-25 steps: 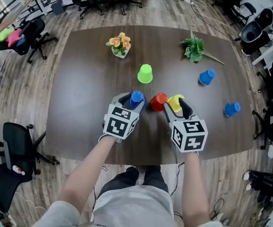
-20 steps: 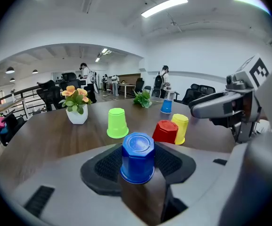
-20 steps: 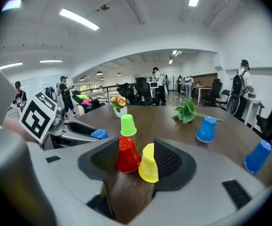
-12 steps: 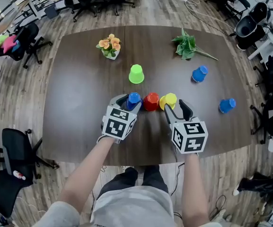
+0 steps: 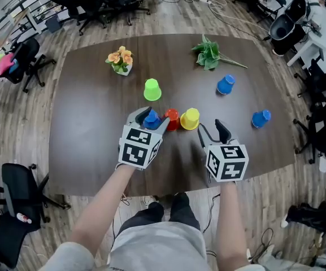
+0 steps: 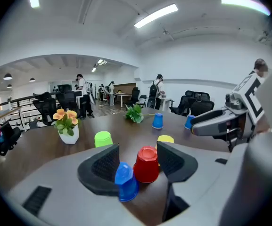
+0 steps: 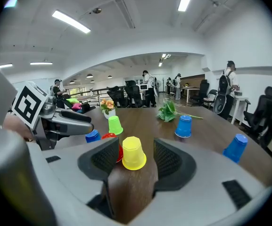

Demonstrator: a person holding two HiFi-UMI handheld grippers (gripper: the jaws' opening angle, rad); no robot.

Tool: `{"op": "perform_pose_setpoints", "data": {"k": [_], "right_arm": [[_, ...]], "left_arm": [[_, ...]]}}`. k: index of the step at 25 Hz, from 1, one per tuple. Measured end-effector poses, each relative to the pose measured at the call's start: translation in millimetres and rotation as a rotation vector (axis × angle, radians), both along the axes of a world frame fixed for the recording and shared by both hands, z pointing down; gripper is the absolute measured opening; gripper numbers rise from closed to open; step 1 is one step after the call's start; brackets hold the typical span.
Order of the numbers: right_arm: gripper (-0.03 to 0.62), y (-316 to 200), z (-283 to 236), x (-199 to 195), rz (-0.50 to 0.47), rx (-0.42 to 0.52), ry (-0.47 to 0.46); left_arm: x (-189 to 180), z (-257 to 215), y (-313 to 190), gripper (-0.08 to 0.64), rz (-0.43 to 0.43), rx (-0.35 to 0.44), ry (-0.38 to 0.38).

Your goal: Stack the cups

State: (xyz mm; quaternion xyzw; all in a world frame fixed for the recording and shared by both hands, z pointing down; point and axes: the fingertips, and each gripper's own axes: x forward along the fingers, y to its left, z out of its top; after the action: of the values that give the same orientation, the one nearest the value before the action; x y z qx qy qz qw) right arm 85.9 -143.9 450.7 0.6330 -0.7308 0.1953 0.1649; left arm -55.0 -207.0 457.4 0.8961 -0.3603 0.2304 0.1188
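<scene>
Six cups stand upside down on the dark surface (image 5: 89,129), none stacked yet. Three form a row at the centre of the head view. The near blue cup (image 5: 151,119) is at the left, the red cup (image 5: 172,119) just beside it, and the yellow cup (image 5: 190,118) just beside the red one on the right. The green cup (image 5: 152,89) stands alone above this row. The upper blue cup (image 5: 225,84) and the right blue cup (image 5: 260,118) stand well apart toward the right side of the frame.

The left tool (image 5: 150,117) sits around the near blue cup. In the left gripper view its jaws are opening. The near blue cup (image 6: 125,181) stands between them, close against the left pad and clear of the right one, so nothing is gripped. The red cup (image 6: 146,164) stands further ahead between the tips. The yellow cup (image 6: 165,139) is behind it, partly hidden by the right jaw.

The right tool (image 5: 212,130) lies to the lower right of the yellow cup, its jaws wide and holding nothing. In the right gripper view the yellow cup (image 7: 133,153) stands just past the tips, in line with the gap and touching neither pad. The red cup (image 7: 108,136) peeks out at its left, and the left tool (image 7: 65,121) shows at the left of that frame.

Near the top of the head view a flower pot (image 5: 120,60) stands at the left and a leafy sprig (image 5: 208,52) lies at the right.
</scene>
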Motion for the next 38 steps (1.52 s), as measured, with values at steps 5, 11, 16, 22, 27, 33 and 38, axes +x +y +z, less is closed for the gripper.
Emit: {"op": "perform_pose_setpoints", "data": {"k": [5, 11, 16, 22, 27, 33, 38], "right_arm": [[0.215, 17, -9, 29, 0.058, 0.014, 0.001], [0.215, 38, -12, 93, 0.147, 0.012, 0.021], [0.215, 45, -7, 150, 0.196, 0.003, 0.037], [0.215, 41, 6, 216, 0.234, -0.015, 0.053], [0.215, 29, 23, 259, 0.237, -0.028, 0.058], [0.227, 12, 47, 292, 0.218, -0.078, 0.077], [0.227, 3, 68, 305, 0.189, -0.134, 0.087]], "left_arm": [[44, -26, 12, 0.247, 0.077, 0.032, 0.035], [114, -35, 30, 0.245, 0.163, 0.027, 0.064], [168, -28, 39, 0.242, 0.204, 0.009, 0.071], [223, -18, 33, 0.242, 0.212, -0.004, 0.062], [260, -4, 23, 0.241, 0.210, -0.024, 0.050], [285, 10, 10, 0.241, 0.198, -0.042, 0.031], [288, 15, -1, 0.241, 0.179, -0.040, 0.015]]}}
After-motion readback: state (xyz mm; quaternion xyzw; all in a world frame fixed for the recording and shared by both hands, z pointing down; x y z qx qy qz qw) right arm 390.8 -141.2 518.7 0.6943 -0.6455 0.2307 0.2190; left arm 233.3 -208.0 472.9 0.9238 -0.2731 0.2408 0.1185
